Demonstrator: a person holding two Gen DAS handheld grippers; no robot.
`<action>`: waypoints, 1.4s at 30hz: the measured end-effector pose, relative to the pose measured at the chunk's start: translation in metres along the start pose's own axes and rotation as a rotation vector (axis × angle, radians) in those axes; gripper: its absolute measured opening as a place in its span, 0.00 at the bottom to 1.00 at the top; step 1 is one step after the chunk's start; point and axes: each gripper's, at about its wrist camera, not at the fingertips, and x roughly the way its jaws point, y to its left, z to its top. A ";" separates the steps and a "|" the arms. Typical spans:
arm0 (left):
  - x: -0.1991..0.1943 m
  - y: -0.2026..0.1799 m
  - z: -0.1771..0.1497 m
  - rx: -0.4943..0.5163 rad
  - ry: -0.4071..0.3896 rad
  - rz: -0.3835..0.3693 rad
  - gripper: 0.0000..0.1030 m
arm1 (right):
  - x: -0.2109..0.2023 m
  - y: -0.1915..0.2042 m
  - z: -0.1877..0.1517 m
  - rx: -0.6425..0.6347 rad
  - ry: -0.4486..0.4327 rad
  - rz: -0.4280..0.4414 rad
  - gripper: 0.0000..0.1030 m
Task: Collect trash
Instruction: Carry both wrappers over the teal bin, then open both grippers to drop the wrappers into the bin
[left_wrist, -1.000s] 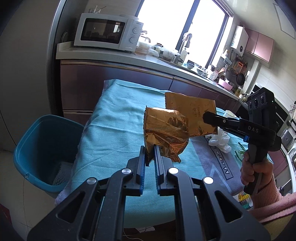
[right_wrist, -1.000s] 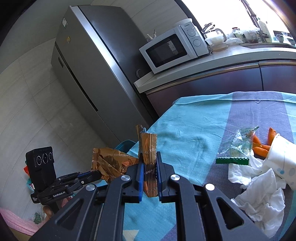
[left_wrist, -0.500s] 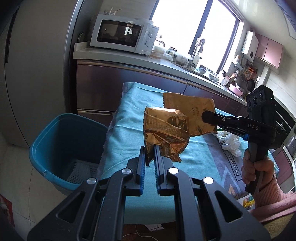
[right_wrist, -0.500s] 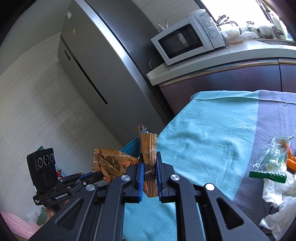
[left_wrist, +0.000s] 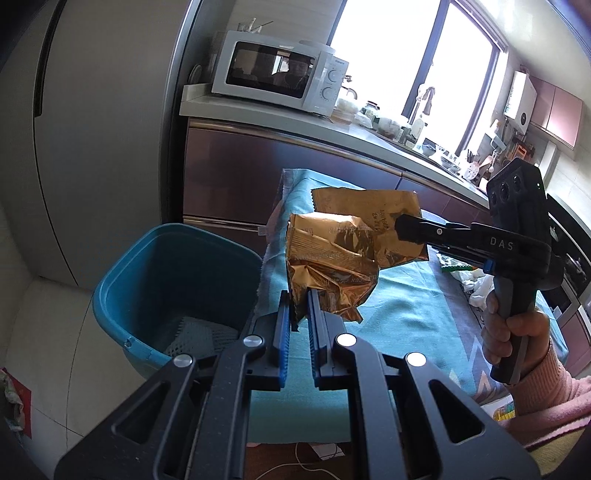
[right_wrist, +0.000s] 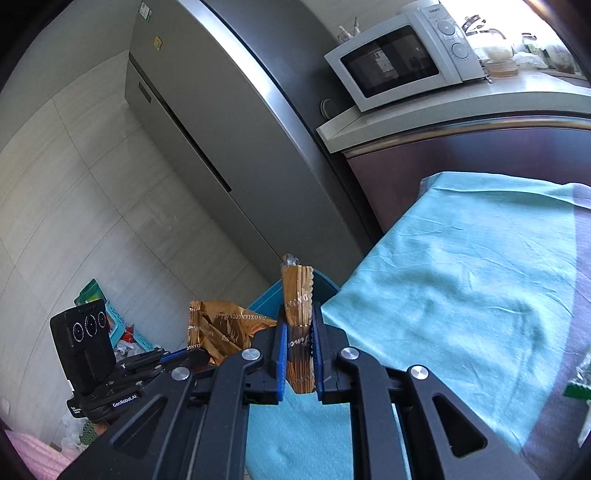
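at frame centre: crinkled gold foil wrapper (left_wrist: 328, 266) is pinched by left gripper (left_wrist: 300, 314) | flatter gold wrapper (right_wrist: 297, 325) is clamped edge-on by right gripper (right_wrist: 299, 354) | lower left: round teal plastic bin (left_wrist: 122, 295), beside teal-clothed table (left_wrist: 406, 314)

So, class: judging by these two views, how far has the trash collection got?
Done: only a white mesh piece lies in the blue bin. In hand: the left gripper and right gripper each clamp a gold wrapper, near the bin. Left: both drops, plus tissues on the table.
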 end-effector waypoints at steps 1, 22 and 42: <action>0.000 0.002 0.001 -0.003 -0.001 0.006 0.09 | 0.004 0.001 0.001 -0.001 0.004 0.004 0.10; 0.003 0.073 0.006 -0.061 0.033 0.173 0.09 | 0.110 0.015 0.016 0.049 0.155 0.066 0.10; 0.050 0.108 -0.012 -0.127 0.128 0.248 0.10 | 0.182 0.020 0.008 0.081 0.310 -0.028 0.12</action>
